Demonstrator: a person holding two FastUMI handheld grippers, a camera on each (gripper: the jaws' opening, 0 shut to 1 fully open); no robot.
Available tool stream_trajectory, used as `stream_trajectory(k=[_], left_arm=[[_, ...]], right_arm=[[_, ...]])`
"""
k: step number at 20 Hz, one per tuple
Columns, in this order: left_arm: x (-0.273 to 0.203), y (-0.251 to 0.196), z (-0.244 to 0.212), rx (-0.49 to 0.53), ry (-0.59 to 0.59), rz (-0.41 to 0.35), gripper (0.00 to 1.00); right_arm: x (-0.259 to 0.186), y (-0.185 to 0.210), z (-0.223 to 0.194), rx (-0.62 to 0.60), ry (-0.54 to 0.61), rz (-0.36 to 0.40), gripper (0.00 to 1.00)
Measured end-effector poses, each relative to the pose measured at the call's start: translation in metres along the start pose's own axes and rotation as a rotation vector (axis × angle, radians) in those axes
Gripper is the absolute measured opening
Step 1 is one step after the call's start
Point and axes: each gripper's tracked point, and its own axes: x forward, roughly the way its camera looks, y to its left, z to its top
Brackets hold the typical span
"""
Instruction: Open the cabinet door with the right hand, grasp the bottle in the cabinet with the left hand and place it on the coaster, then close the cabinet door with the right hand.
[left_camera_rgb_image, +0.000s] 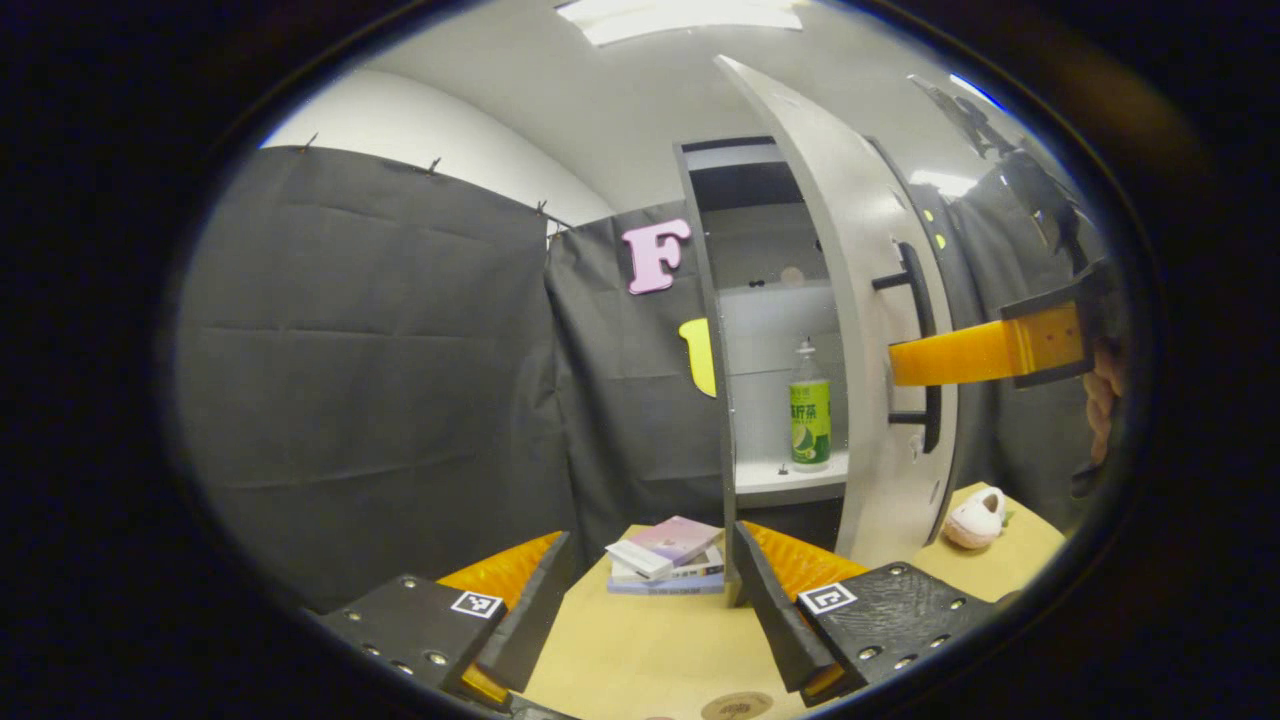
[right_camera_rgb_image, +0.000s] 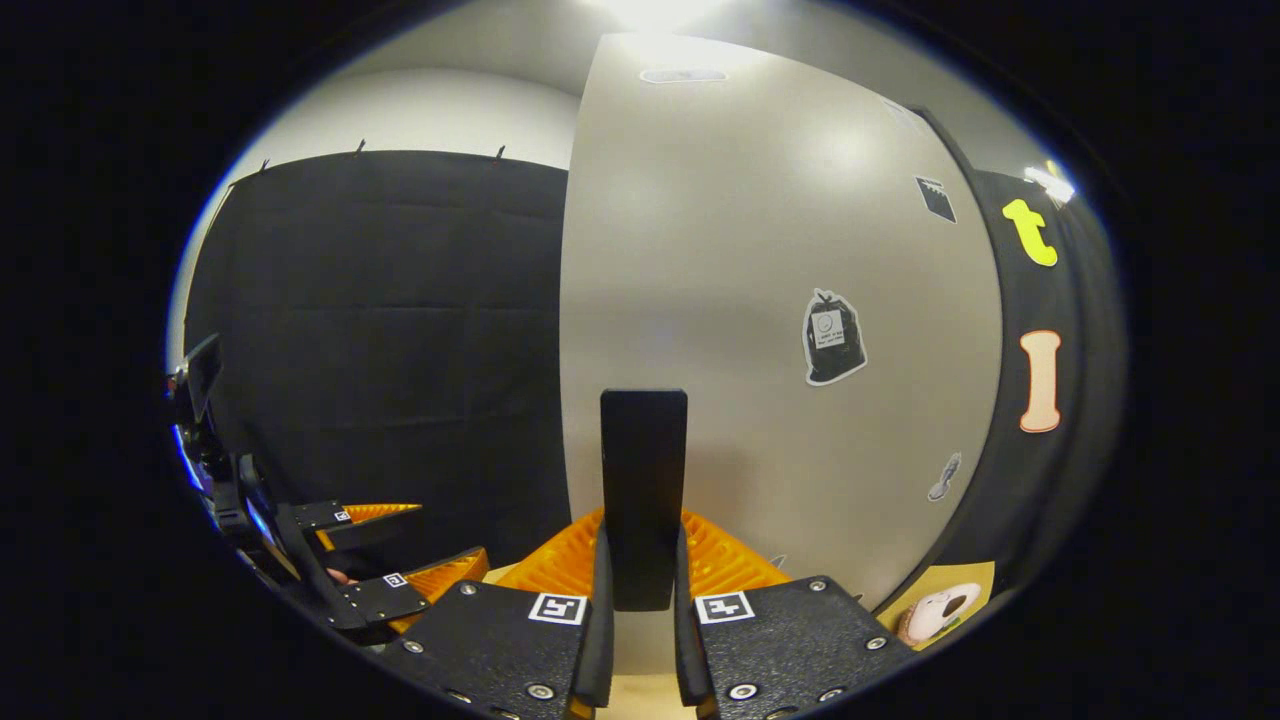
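In the right gripper view, the right gripper (right_camera_rgb_image: 640, 600) is seen with its jaws clamped on the flat, dark bar handle (right_camera_rgb_image: 643, 490) of the cabinet door (right_camera_rgb_image: 760, 250), both ribbed fingers pressing against the handle's narrow sides. The door is a smooth, pale grey panel with a matte sheen, and a few small dark stickers are stuck to its face. In the left gripper view, the door (left_camera_rgb_image: 850, 300) is seen edge-on, swung well open, with the right gripper (left_camera_rgb_image: 985, 352) reaching in from the right onto the handle (left_camera_rgb_image: 918, 345).

Inside the cabinet (left_camera_rgb_image: 780, 300), the bottle (left_camera_rgb_image: 809, 408) stands upright on a smooth white shelf (left_camera_rgb_image: 790, 475), near the shelf's front edge. It is a slim cylinder with a green label and a pale cap.

The left gripper (left_camera_rgb_image: 640, 610) is held low over the tabletop (left_camera_rgb_image: 640, 650), well apart from the bottle, with its jaws spread wide and nothing between them. The tabletop is a plain light wood surface. At its near edge a round, cork-like coaster (left_camera_rgb_image: 736, 707) is partly seen. Toward the far edge, beside the cabinet's base, a small stack of flat books (left_camera_rgb_image: 668, 556) lies. A soft, rounded pink plush slipper (left_camera_rgb_image: 975, 517) rests near the right edge, beyond the door.
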Motion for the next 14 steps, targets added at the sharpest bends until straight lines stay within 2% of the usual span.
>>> stream_trajectory(k=[1,6,10,14], left_arm=[[-0.002,-0.006,0.004,0.002,-0.006,-0.004,0.91],[-0.008,-0.031,0.002,-0.004,0.016,-0.008,0.91],[-0.011,-0.066,0.009,0.009,0.004,-0.036,0.91],[-0.016,-0.11,0.019,-0.025,-0.008,-0.078,0.91]], right_arm=[[0.002,0.0,0.0,0.001,0.001,0.008,0.25],[0.009,-0.001,0.005,0.009,0.026,0.025,0.27],[0.006,-0.003,0.008,0.008,0.022,0.021,0.25],[0.002,-0.007,0.011,0.015,0.011,0.01,0.26]])
